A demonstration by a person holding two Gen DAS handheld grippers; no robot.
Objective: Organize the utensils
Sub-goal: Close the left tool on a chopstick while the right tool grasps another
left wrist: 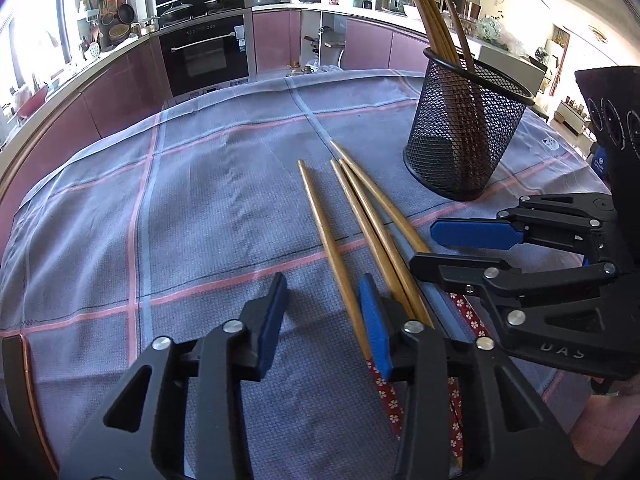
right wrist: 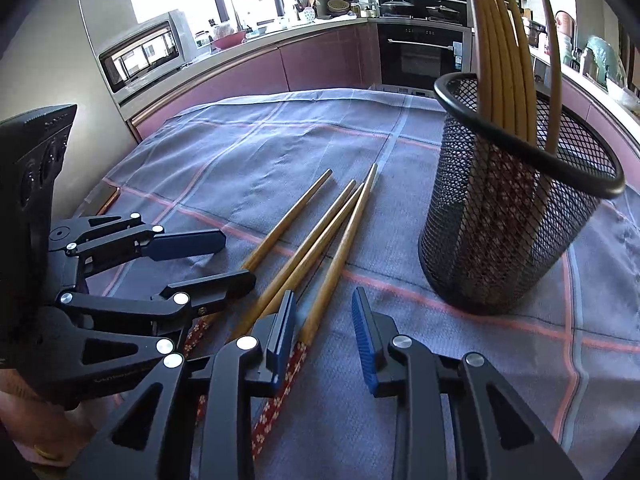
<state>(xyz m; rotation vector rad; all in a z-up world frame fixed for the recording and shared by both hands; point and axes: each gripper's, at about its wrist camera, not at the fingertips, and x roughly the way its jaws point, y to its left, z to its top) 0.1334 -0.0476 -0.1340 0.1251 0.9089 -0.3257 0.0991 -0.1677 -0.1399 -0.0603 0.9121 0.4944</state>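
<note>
Several wooden chopsticks (left wrist: 356,216) with red flowered ends lie on the checked cloth, tips pointing away; they also show in the right wrist view (right wrist: 312,248). A black mesh holder (left wrist: 464,128) stands beyond them on the right with several chopsticks upright in it; it also shows in the right wrist view (right wrist: 516,208). My left gripper (left wrist: 324,312) is open and empty, low over the cloth, with one chopstick running between its fingers. My right gripper (right wrist: 324,332) is open and empty, with the rightmost chopstick between its fingers. Each gripper shows in the other's view, the right (left wrist: 440,248) and the left (right wrist: 236,260).
The grey-blue cloth (left wrist: 180,208) with pink lines covers the table. Pink kitchen cabinets, a built-in oven (left wrist: 208,52) and a cluttered counter lie behind the table. A microwave (right wrist: 140,52) stands at the far left in the right wrist view.
</note>
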